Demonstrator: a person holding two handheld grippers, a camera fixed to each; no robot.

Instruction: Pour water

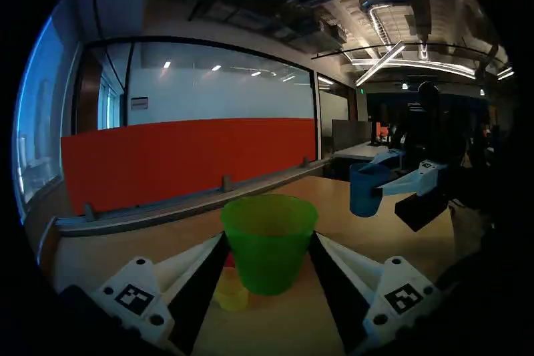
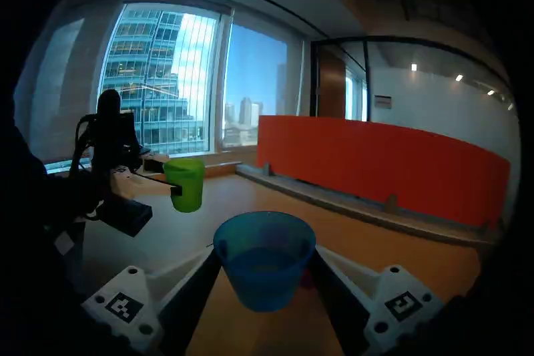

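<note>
Left gripper [image 1: 269, 241]: both fingers press the sides of the green cup [image 1: 270, 252], one on each flank just below the rim. The grasp looks firm. The cup sits upright between the fingers, mouth up; I cannot see into it from this angle.

Low and left of the green cup, a small yellow cup [image 1: 231, 291] stands on the table [image 1: 307, 326], partly behind the finger on that side. A bit of something red [image 1: 229, 260] peeks out just above it (too little shows to name it).

Right gripper [image 2: 265, 254]: clamped on the blue cup [image 2: 265, 269], again one finger on each side under the rim. The cup is upright, its mouth open to the camera. The plastic is see-through and the lower part reads darker; I cannot tell if that is water.

Cross-check:
- In the left gripper view the blue cup hangs off to the right in the far gripper. It is raised off the table and well apart from the green cup.
- In the right gripper view the green cup is up and to the left in the far gripper, also off the table. It leans slightly.

Surroundings: the wooden table runs back to an orange partition [image 1: 187, 155] with a glass wall behind it. The right gripper view shows a big window [image 2: 167, 75] with towers outside. Ceiling strip lights [image 1: 380, 62] are on.
</note>
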